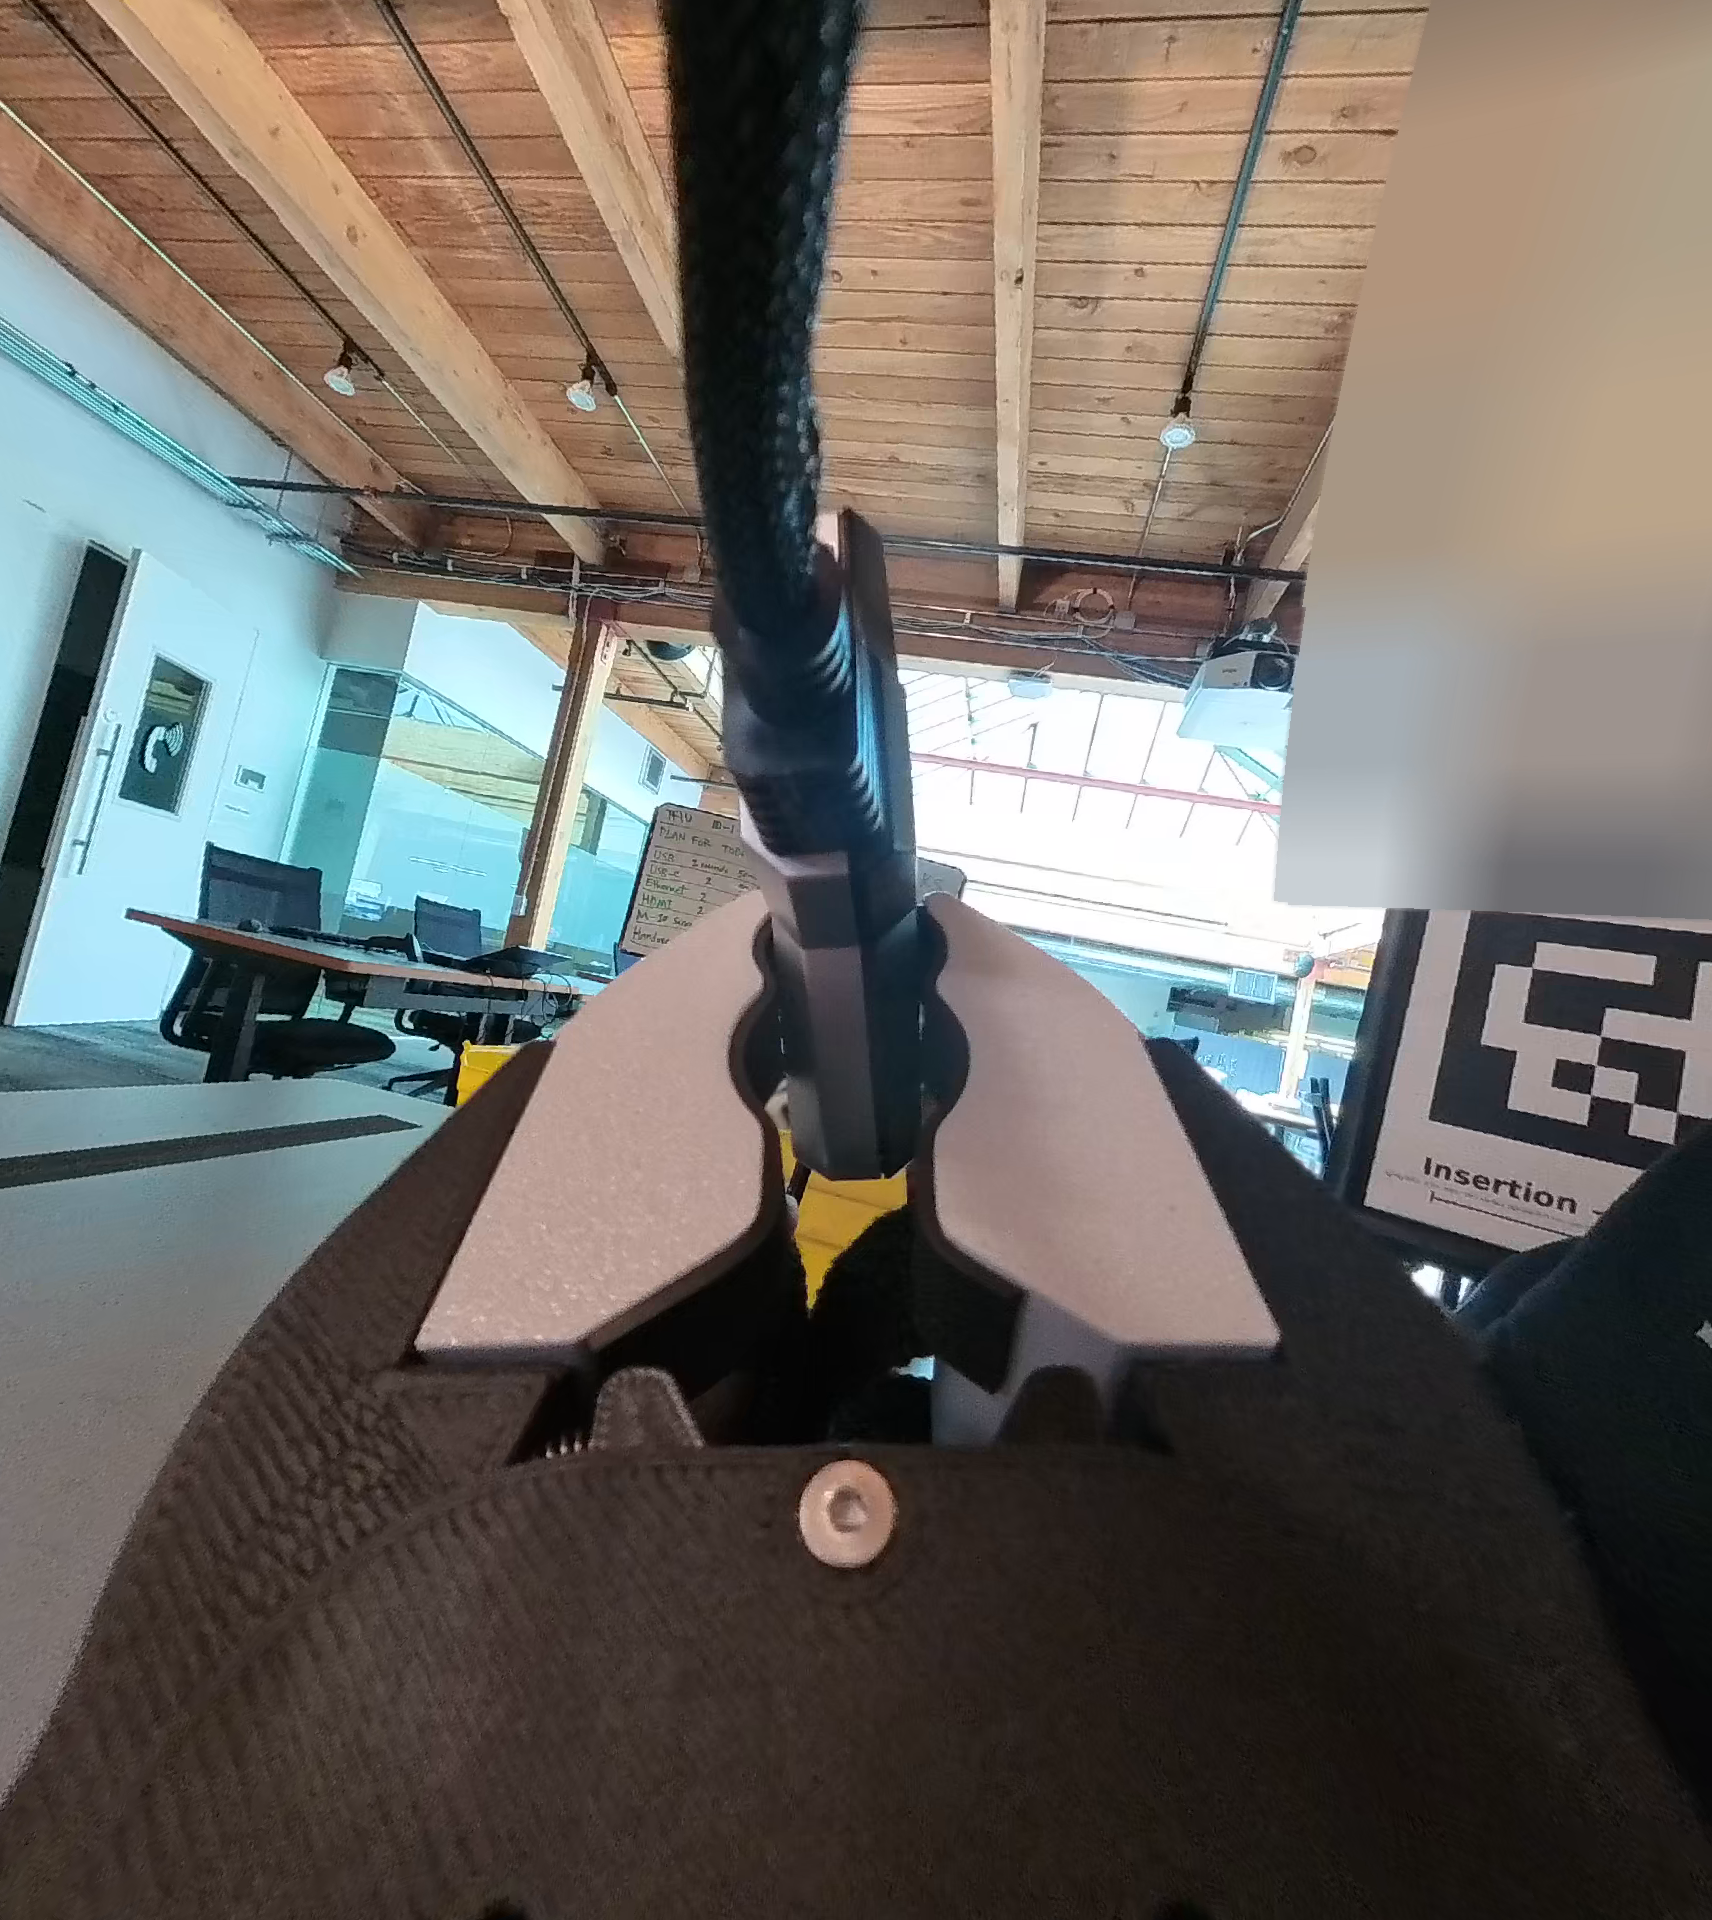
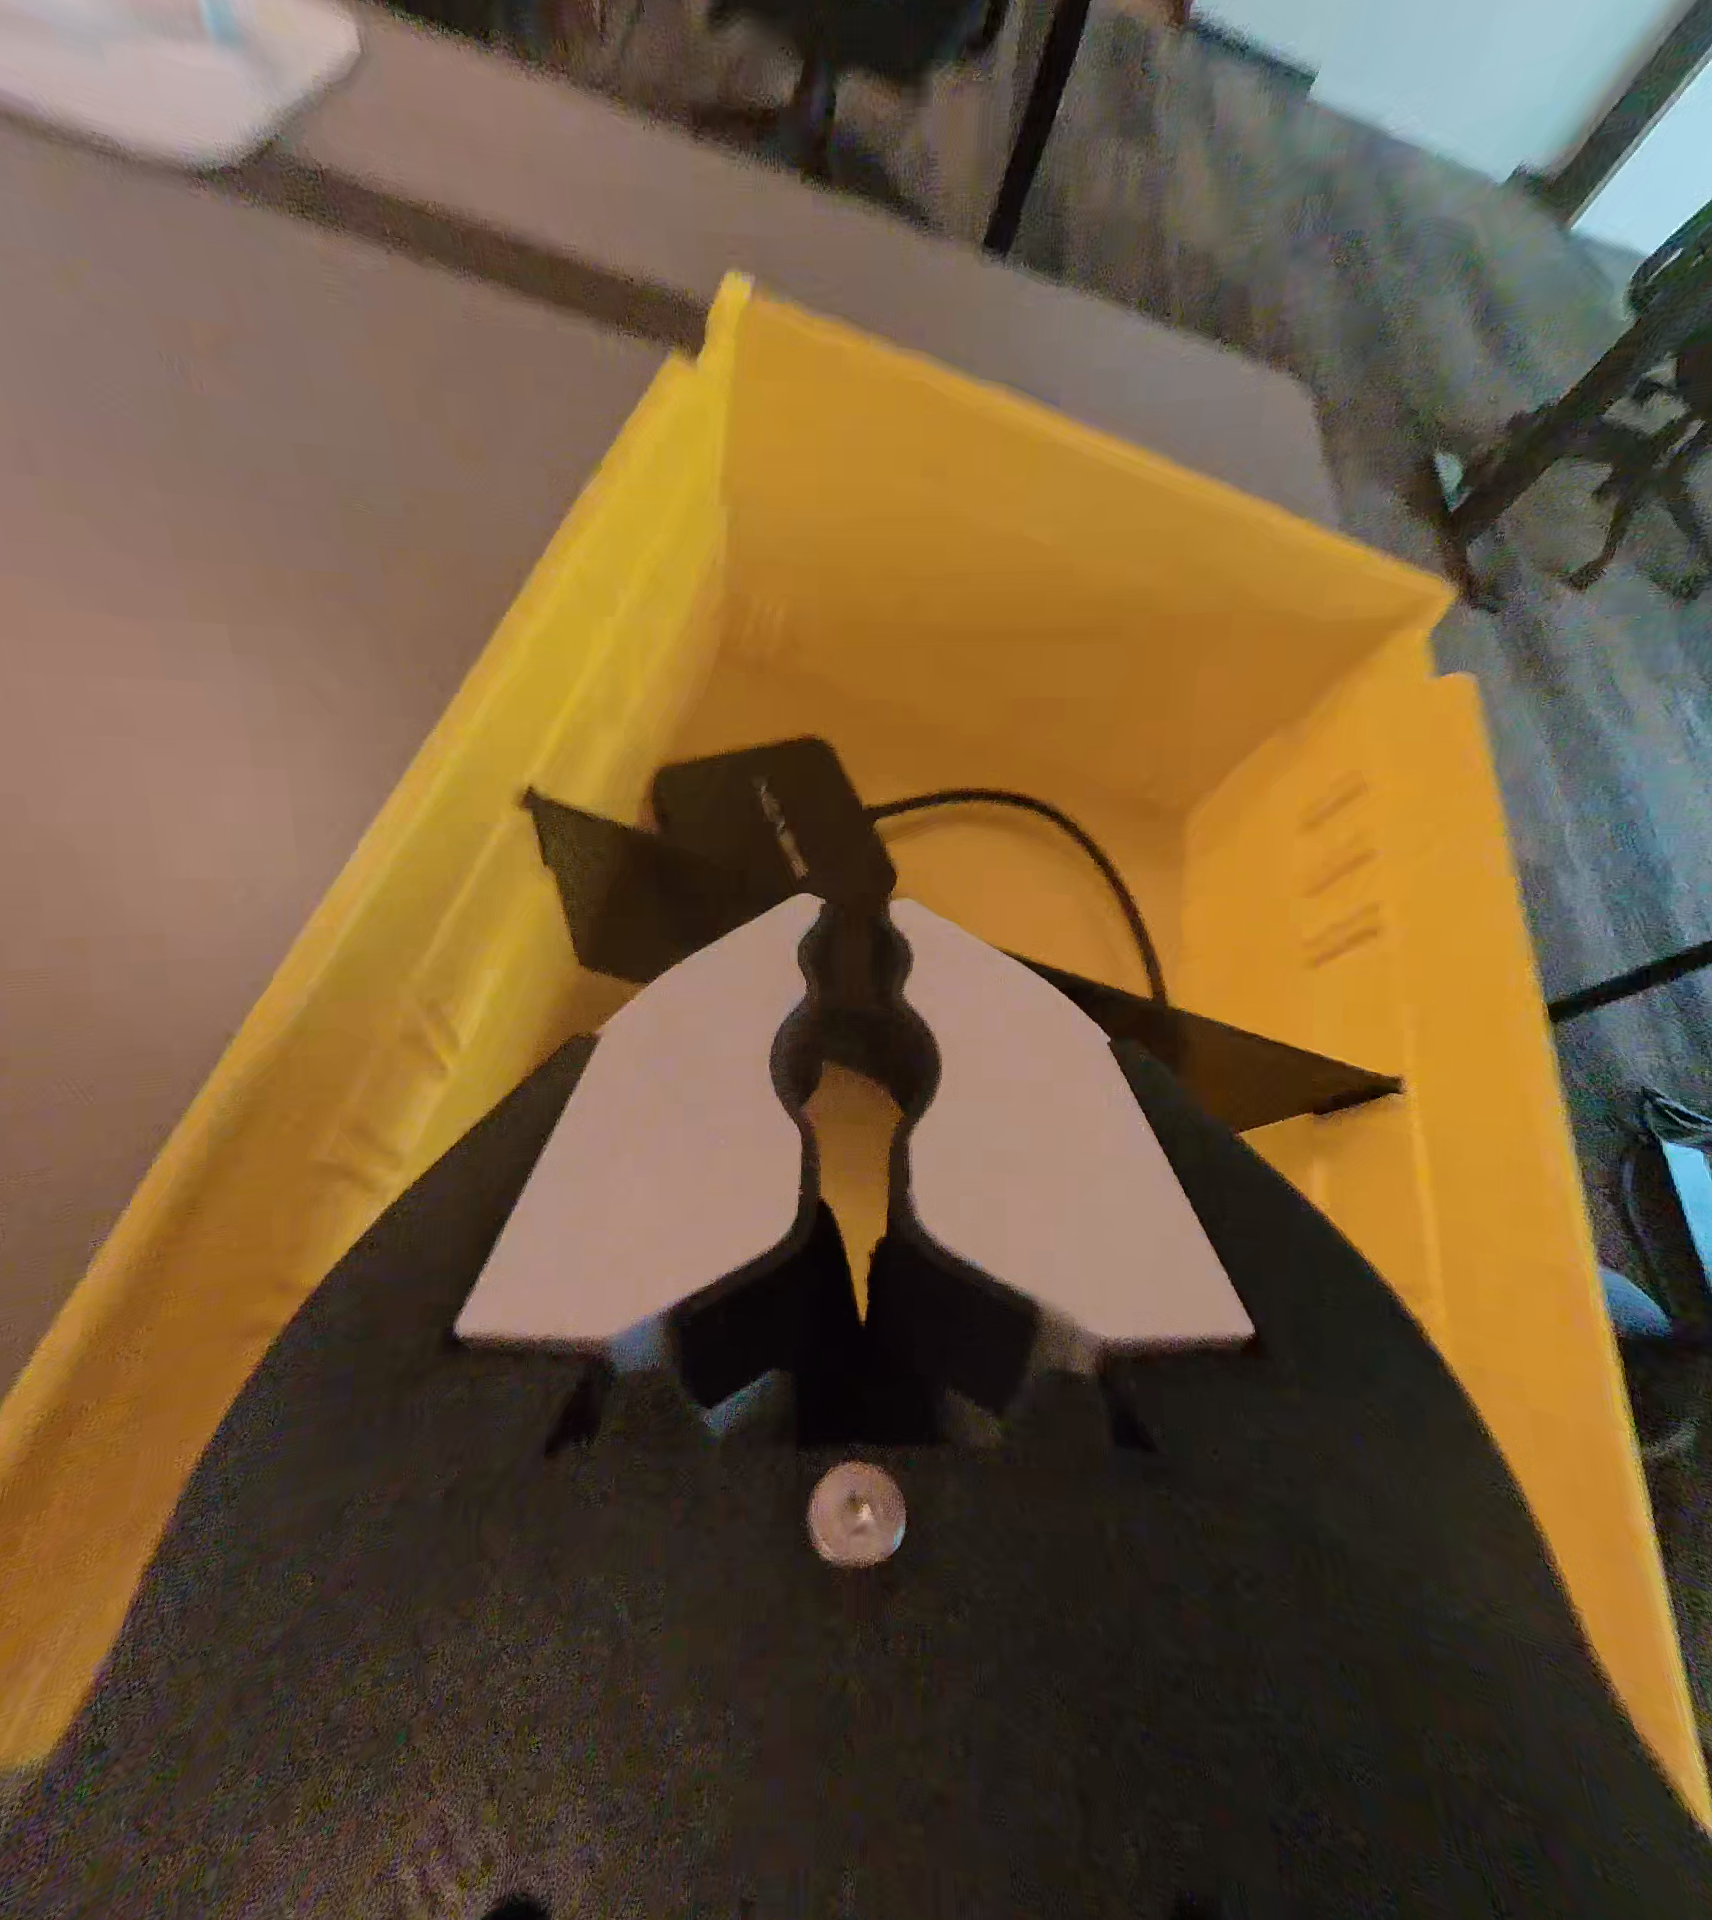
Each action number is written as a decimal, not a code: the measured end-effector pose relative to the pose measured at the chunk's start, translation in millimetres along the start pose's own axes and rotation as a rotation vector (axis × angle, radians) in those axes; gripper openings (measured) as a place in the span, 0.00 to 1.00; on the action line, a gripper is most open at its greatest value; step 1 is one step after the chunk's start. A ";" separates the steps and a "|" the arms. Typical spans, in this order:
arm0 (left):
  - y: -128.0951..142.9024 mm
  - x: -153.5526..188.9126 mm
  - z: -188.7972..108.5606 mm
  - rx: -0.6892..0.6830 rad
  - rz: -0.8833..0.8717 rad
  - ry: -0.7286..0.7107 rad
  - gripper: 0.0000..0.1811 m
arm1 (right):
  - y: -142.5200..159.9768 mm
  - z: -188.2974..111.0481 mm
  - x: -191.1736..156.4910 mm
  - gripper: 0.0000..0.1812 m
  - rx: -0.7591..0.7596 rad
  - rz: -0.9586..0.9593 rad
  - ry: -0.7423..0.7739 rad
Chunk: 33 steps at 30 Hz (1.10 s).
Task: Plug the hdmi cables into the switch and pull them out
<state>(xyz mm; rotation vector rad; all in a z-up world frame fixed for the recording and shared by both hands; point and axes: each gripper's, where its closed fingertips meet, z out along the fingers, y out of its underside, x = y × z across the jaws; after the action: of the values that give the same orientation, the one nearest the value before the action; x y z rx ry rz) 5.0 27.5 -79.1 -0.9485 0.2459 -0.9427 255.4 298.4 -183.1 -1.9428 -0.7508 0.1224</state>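
Black braided HDMI cable [image 1: 758, 343] rises from its plug [image 1: 836, 935], clamped in the left gripper [image 1: 847, 977]. Right gripper [image 2: 852, 925], jaws nearly closed and empty, hovers above the switch [image 2: 769, 821] inside the yellow bin [image 2: 1039, 582].

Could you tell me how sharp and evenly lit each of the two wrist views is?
Left wrist view: mostly sharp, though the braided HDMI cable blurs near the lens, the far windows are blown out, and a blurred patch covers the upper right. Right wrist view: motion-smeared throughout, the yellow bin and black switch soft-edged, lighting dimmer but even.
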 end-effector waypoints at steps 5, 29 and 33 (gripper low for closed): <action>1.7 -0.5 0.6 -0.007 -0.008 0.000 0.11 | -69.2 -94.5 35.4 0.13 0.628 0.287 -0.100; 11.9 7.8 3.3 -0.067 -0.010 0.049 0.12 | -121.5 -175.2 -288.5 0.39 1.078 -1.051 -0.106; 20.1 16.2 5.4 -0.113 0.001 0.094 0.11 | -123.4 -173.3 -296.7 0.16 1.110 -1.046 -0.041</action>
<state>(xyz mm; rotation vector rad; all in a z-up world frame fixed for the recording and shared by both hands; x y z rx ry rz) 29.3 22.8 -88.3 -1.0081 0.3824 -0.9816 30.6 36.9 -63.4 -0.3886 -1.2718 -0.0658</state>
